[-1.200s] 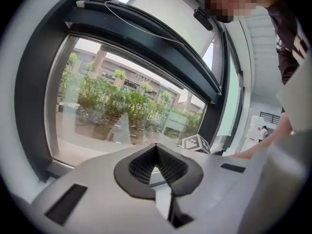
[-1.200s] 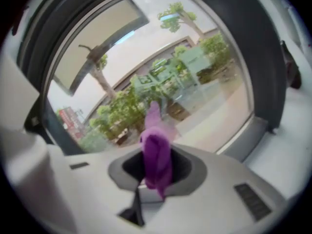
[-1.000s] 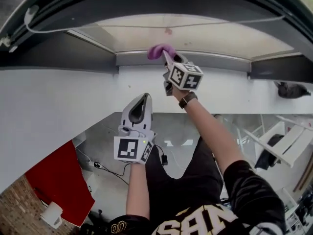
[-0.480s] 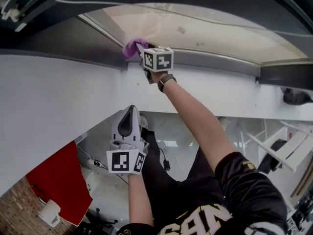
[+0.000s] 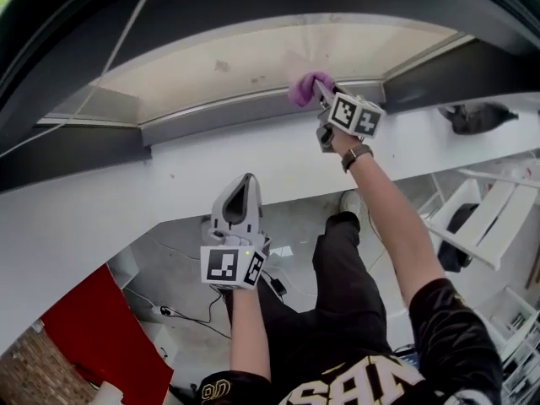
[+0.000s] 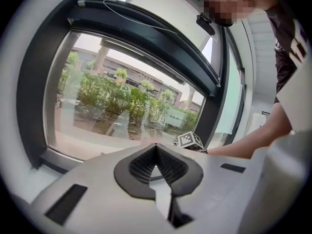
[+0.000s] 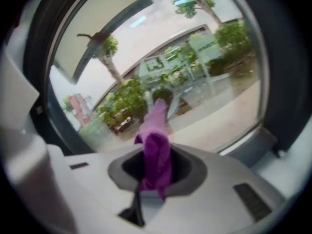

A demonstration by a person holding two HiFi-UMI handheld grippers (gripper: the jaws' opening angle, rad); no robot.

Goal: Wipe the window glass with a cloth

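Right gripper [image 7: 156, 167] clamps purple cloth [image 5: 305, 88], seemingly touching window glass [image 7: 209, 87]; left gripper [image 6: 156, 151] closed.

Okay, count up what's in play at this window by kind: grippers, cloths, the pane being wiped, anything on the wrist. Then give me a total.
Grippers: 2 (left gripper, shut and empty; right gripper, shut on the cloth)
Purple cloth: 1
Window glass being wiped: 1
Wristwatch: 1
Total: 5
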